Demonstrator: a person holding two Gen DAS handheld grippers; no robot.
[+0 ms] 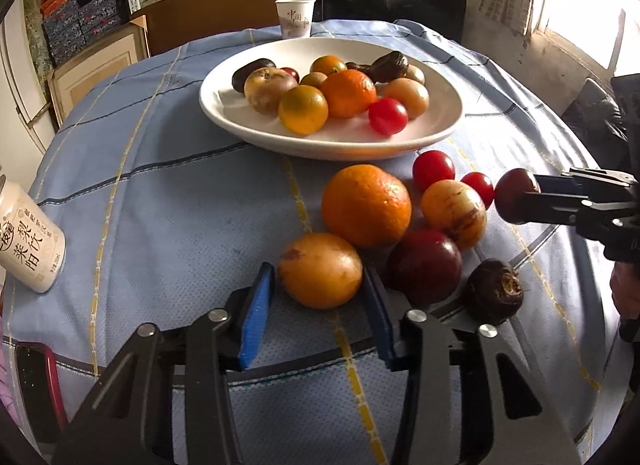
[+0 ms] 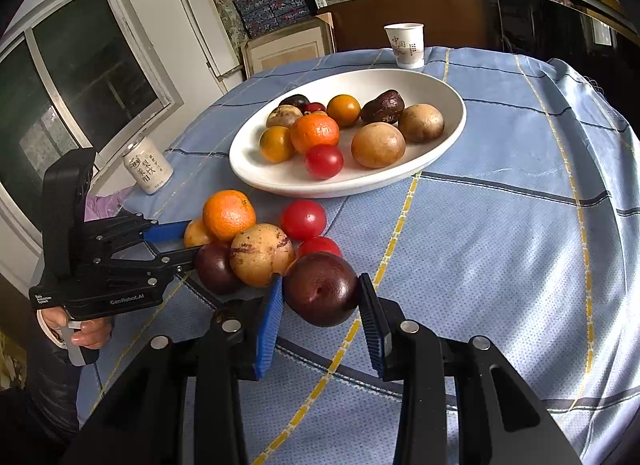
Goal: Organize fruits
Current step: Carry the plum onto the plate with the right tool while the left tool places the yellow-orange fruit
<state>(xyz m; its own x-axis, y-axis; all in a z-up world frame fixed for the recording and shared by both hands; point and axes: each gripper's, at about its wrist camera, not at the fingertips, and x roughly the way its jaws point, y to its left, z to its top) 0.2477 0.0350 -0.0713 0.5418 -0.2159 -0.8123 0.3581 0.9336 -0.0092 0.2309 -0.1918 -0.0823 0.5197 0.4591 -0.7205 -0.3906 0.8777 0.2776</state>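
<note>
So we have two tongs at work over the blue cloth [image 1: 160,193], and each one has picked its own fruit so they do not bump. Our right gripper [image 2: 320,297] is clamped on a dark plum [image 2: 320,289], one blue pad on each side, so the round fruit cannot roll away. Our left gripper [image 1: 318,297] sits around a yellow fruit [image 1: 320,269] that lies on the cloth at the near edge of the pile. Its pads are close on both sides. We think they are just touching it, but the left pad may still have a thin gap, so we cannot tell if the grip is firm. Beside it lie an orange [image 1: 366,205], a dark red fruit [image 1: 424,265] and small red tomatoes [image 1: 434,169], all still loose. The white bowl [image 1: 248,133] waits just behind the pile and already holds many fruits, so it looks like the home for the rest.
</note>
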